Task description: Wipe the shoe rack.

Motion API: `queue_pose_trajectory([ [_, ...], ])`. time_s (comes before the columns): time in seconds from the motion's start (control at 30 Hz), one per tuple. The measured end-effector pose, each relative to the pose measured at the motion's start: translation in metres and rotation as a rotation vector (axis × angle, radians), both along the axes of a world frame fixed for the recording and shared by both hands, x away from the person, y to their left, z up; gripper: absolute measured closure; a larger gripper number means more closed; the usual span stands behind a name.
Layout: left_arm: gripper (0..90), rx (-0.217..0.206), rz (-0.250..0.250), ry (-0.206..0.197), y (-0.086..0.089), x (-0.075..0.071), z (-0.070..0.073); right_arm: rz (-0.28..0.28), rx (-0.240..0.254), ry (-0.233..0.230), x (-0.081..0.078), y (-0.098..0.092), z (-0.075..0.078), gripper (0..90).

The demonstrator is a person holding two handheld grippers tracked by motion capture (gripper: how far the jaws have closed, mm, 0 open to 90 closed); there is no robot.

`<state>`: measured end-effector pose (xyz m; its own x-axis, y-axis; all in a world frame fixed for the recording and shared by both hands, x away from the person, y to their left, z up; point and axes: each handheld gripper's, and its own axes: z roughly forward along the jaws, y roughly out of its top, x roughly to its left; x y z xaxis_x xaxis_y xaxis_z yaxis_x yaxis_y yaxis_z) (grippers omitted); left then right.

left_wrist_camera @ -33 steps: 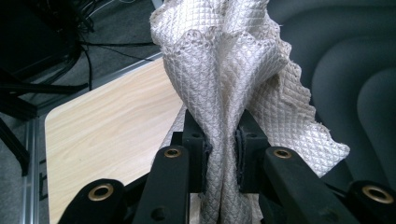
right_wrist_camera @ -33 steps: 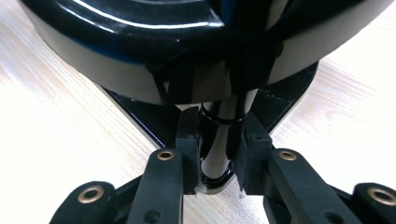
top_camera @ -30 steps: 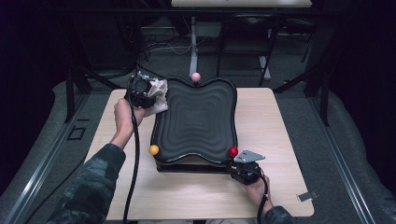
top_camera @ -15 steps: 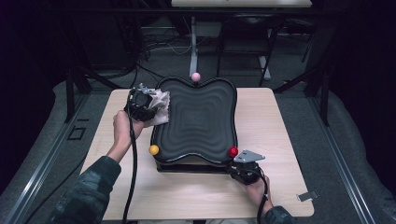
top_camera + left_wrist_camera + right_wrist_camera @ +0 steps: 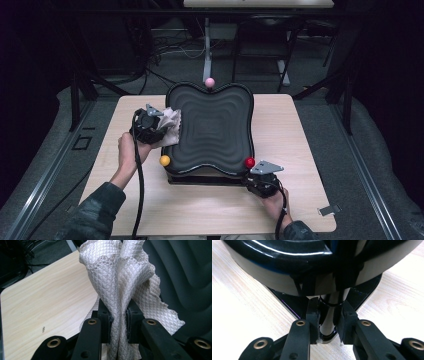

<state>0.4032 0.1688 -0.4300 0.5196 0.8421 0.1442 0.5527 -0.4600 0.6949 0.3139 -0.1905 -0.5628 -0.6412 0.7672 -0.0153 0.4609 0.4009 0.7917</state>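
At the left edge of a black wavy-topped board (image 5: 215, 130) on the wooden bench (image 5: 310, 150), the left tool (image 5: 159, 123) pinches a bunched white quilted cloth (image 5: 170, 127) between its pressed-together pads. From the left tool's own view the cloth (image 5: 120, 282) fans up and out ahead of the jaws, with the board's ridged surface (image 5: 185, 272) just to its right. So the surface to be wiped lies immediately to the right of the cloth as seen from above, and its long axis runs away from the person. The left forearm reaches forward from the bottom, the hand (image 5: 129, 150) gripping behind the tool.

The right tool (image 5: 255, 181) sits at the board's near right corner beside a red ball (image 5: 249, 162), jaws closed on a pale post (image 5: 329, 315) under the board's rim, apparently to steady it. A yellow ball (image 5: 164, 160) marks the near left corner, a pink ball (image 5: 210, 81) the far edge.
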Motion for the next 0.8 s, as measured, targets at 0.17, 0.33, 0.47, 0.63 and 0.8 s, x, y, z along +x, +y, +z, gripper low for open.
queue_pose_trajectory([
  [0.17,77.9,-0.011,0.0,0.003,0.005,-0.01,-0.007,0.0,0.001,0.0,0.0,0.0,0.0,74.0],
  [0.33,78.0,-0.024,-0.003,0.007,0.01,-0.021,-0.013,-0.001,0.0,0.0,0.0,0.0,0.0,74.0],
  [0.47,78.0,-0.032,-0.011,0.017,0.013,-0.029,-0.017,-0.002,-0.001,0.0,0.0,0.0,0.0,74.0],
  [0.63,78.0,-0.032,-0.02,0.024,0.014,-0.037,-0.019,-0.001,0.0,0.001,0.0,0.0,0.0,74.1],
  [0.8,78.0,-0.03,-0.029,0.031,0.014,-0.042,-0.02,-0.002,-0.001,0.001,0.0,0.0,0.0,74.0],
])
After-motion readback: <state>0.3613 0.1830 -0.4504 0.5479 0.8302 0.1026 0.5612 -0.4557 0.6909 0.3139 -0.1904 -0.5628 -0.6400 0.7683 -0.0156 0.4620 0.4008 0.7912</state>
